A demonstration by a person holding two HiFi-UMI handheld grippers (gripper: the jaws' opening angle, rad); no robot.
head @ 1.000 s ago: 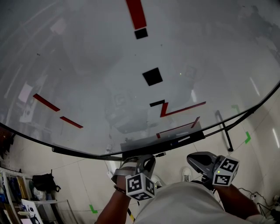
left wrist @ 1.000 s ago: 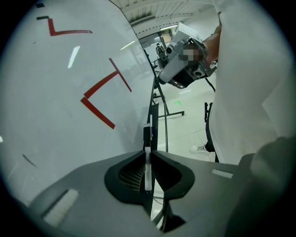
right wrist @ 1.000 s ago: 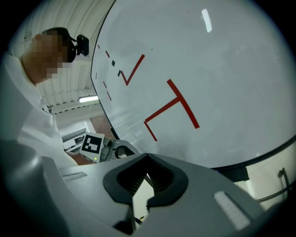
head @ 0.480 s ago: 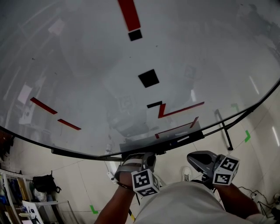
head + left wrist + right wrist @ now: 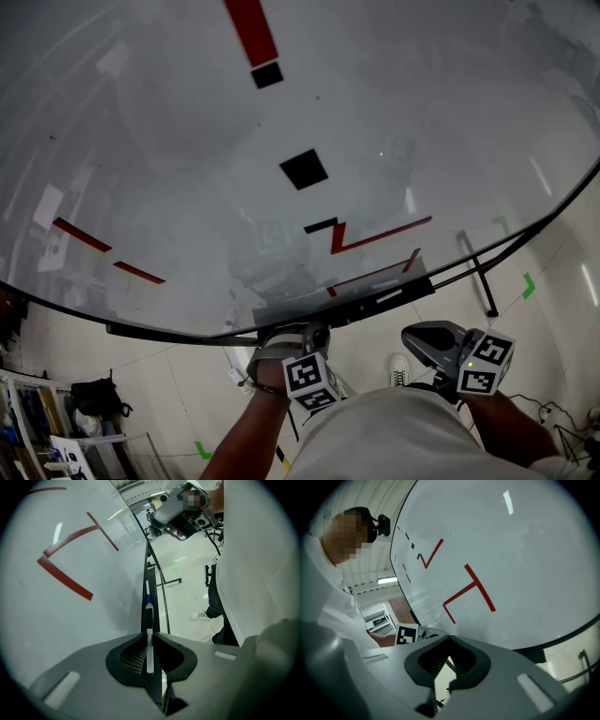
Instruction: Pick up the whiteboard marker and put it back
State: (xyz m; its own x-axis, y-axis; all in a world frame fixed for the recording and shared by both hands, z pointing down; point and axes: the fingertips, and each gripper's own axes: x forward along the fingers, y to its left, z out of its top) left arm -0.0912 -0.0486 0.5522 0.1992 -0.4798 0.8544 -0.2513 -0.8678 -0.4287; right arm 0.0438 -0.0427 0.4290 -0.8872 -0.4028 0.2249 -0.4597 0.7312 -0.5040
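My left gripper (image 5: 314, 334) is at the left end of the whiteboard's black tray (image 5: 375, 302). In the left gripper view its jaws (image 5: 149, 641) are shut on a thin white whiteboard marker (image 5: 149, 652) that points along the tray (image 5: 144, 616). Farther along the tray lies a second marker with a blue part (image 5: 148, 603). My right gripper (image 5: 414, 337) hangs off the board, below the tray's right part. A narrow gap shows between its jaws (image 5: 449, 656), with nothing in it.
The large whiteboard (image 5: 187, 141) carries red lines and black squares. One leg of its stand (image 5: 478, 277) reaches out over the tiled floor at the right. Green tape marks (image 5: 530, 286) are on the floor. A black bag (image 5: 89, 394) and shelves stand at the lower left.
My left gripper has moved up and slightly right, closer to the tray. The right gripper has stayed where it was. The head view has shifted a little.
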